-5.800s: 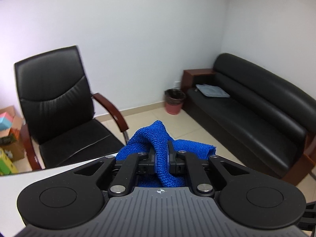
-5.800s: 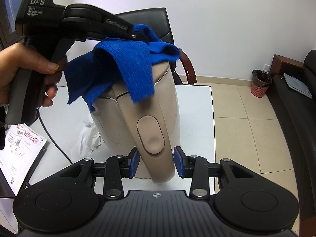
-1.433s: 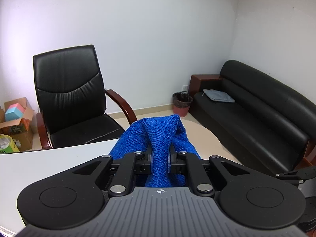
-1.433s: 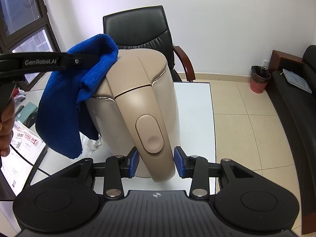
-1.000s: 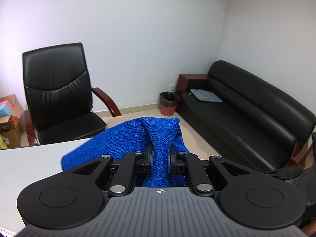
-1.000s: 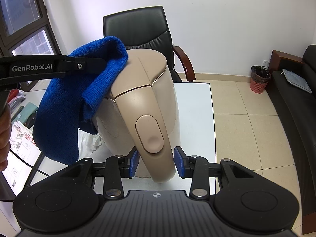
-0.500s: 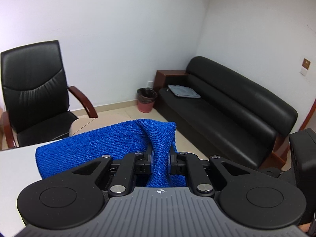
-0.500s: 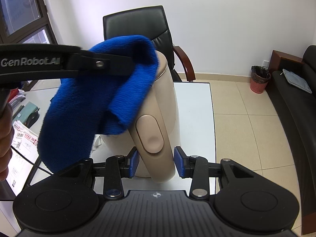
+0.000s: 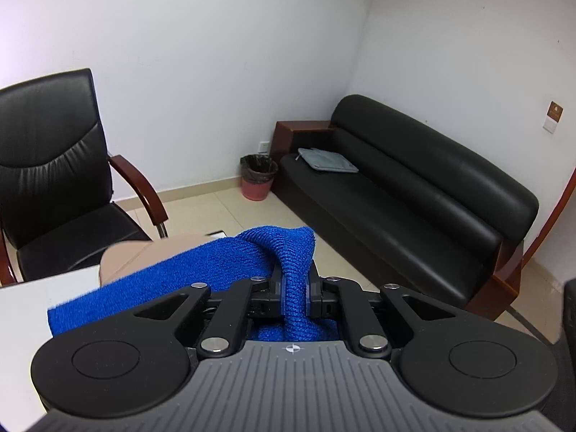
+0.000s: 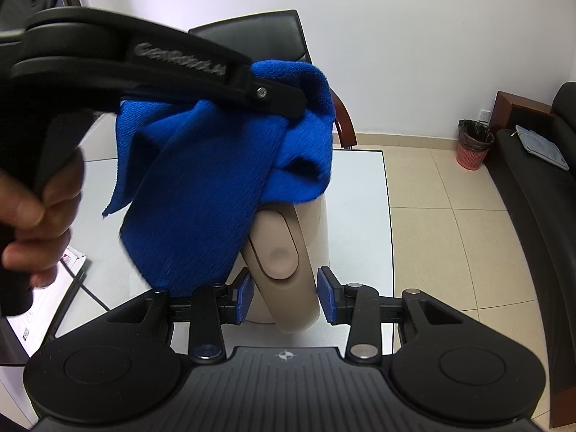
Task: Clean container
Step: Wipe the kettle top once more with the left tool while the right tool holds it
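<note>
The left gripper [image 9: 292, 289] is clamped on a fold of the blue cloth [image 9: 201, 273], which bunches up between its 2 fingers and spreads out to the left over the beige kettle [image 9: 144, 255]. From the right wrist view, the cloth [image 10: 223, 180] now drapes across the top and the near left face of the kettle [image 10: 309, 230], covering the lid and most of the body; only the handle [image 10: 280, 270] and a strip of the right side show. 0.5 s ago the cloth sat higher and farther left, leaving the lid edge and front of the kettle bare, and 1.4 s ago it hung off the left shoulder only, so the left gripper [image 10: 302, 108] has swept rightward across the kettle's top. Its body is blurred in this view, and the person's left hand [image 10: 39, 212] grips its handle at the left edge.

The right gripper [image 10: 282, 295] stays where it was in all earlier frames: its 2 blue pads [image 10: 328, 296] sit on either side of the kettle handle, close to it. Whether they press it I cannot tell; a thin gap seems to show on the right side.

The kettle stands upright on the white table [image 10: 360, 194], near its right half. In the left wrist view the camera has swung right since 0.5 s ago: the black sofa [image 9: 414, 194] fills more of the picture, the office chair [image 9: 54, 180] sits at the left edge, and the red bin [image 9: 258, 176] stands between them by the wall.
</note>
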`<state>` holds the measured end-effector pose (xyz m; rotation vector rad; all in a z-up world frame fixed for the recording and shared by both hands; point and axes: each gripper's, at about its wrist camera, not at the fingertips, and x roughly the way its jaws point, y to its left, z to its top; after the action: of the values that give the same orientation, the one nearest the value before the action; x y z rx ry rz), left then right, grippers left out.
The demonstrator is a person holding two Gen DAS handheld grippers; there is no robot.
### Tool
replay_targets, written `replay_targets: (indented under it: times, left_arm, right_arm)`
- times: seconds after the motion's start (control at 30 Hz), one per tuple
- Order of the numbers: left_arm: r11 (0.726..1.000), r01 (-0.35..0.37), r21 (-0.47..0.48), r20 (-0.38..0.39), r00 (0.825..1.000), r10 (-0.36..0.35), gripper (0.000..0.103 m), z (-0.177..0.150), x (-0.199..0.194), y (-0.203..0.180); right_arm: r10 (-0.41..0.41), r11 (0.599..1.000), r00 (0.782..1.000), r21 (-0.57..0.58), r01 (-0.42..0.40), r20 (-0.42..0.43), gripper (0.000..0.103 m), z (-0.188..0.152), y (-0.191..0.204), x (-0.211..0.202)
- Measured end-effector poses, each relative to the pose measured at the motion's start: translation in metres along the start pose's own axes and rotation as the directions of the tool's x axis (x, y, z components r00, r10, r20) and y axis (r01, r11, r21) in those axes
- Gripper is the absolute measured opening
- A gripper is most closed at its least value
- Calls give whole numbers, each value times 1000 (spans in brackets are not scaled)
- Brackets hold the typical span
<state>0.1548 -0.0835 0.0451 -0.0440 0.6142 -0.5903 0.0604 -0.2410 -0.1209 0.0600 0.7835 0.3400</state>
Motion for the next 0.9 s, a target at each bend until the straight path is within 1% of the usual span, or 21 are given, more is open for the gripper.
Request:
replay_targets:
  times: [0.1, 0.23, 0.5, 0.63, 0.9]
  left_arm:
    - [1000, -14, 6, 8, 1000, 14, 11, 3, 4, 4]
    - [998, -56, 3, 16, 998, 56, 11, 9, 10, 14]
    - [987, -148, -69, 30, 988, 151, 11, 15, 11, 47]
    - [980, -175, -92, 39, 983, 180, 11, 13, 3, 60]
    - [973, -224, -61, 52, 973, 227, 11, 5, -19, 61]
  right_arm:
    - [-1, 1000, 1000, 0, 1, -1, 40, 0, 0, -1]
    - [-1, 1000, 1000, -1, 1, -1, 40, -2, -4, -3]
    - [-4, 1000, 1000, -3, 4, -6, 40, -4, -3, -3]
    - [-7, 1000, 1000, 0, 7, -11, 40, -3, -5, -3]
    - [-9, 1000, 1000, -1, 9, -12, 40, 0, -7, -3]
